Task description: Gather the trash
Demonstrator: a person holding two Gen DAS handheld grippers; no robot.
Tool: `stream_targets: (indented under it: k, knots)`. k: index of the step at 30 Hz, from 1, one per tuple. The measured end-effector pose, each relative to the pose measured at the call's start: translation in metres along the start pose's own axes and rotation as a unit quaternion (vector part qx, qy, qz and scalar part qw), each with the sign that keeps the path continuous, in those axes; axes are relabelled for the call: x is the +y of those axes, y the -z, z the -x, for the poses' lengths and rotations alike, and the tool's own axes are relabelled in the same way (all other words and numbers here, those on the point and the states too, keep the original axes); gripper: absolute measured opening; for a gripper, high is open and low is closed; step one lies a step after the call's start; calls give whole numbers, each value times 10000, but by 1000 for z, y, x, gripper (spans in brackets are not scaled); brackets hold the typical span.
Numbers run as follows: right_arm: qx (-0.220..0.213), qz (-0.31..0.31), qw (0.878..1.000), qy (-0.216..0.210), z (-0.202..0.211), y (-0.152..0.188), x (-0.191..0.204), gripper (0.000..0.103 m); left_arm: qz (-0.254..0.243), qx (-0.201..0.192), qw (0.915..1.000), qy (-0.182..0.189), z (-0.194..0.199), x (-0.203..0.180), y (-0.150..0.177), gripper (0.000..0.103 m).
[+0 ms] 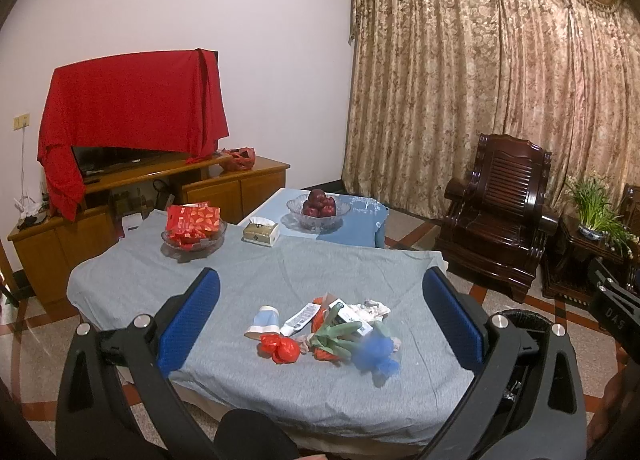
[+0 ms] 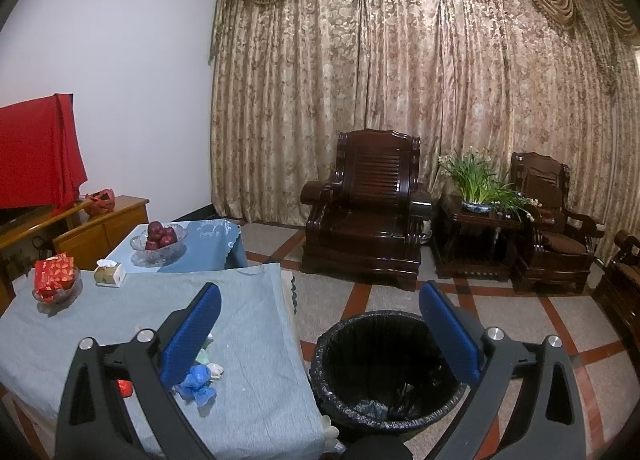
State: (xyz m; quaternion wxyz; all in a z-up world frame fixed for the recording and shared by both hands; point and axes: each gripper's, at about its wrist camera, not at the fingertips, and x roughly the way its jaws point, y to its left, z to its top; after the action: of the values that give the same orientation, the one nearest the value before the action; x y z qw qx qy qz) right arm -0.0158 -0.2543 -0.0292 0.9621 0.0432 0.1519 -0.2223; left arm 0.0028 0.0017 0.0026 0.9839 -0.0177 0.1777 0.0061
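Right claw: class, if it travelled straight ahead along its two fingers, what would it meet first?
Probably the black-lined trash bin, whose open mouth lies between the open fingers of the right claw; depth is uncertain, so it might pass over the rim to the floor.

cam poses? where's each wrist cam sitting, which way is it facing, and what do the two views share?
Left wrist: sits over the near edge of the grey-clothed table, looking across at the trash pile; the left gripper shows, open, and the other gripper's black body pokes in at the right edge.
Right wrist: sits past the table's right edge, looking at the black-lined trash bin on the floor; the right gripper shows, open.
Shared: apple bowl, tissue box, blue wrapper, dark armchair.
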Motion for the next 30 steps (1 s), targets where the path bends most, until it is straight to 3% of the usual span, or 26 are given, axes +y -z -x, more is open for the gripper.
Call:
stream_targets:
  k: [13, 17, 26, 30]
  knots:
    - [187, 71, 9998, -73, -15, 8, 1, 97, 63, 225, 9997, -56, -16, 13, 18, 98]
    - [528, 200, 9970, -528, -37, 18, 14, 97, 103, 423, 9989, -176, -31, 26, 32, 98]
    - [1460, 787, 9760, -1411, -109, 81, 71, 96, 361, 1633, 9859, -79, -103, 74, 103, 98]
    - [1693, 861, 9659, -1761, -131, 97, 94, 95, 304, 1788, 9834, -44, -131, 76, 115, 98]
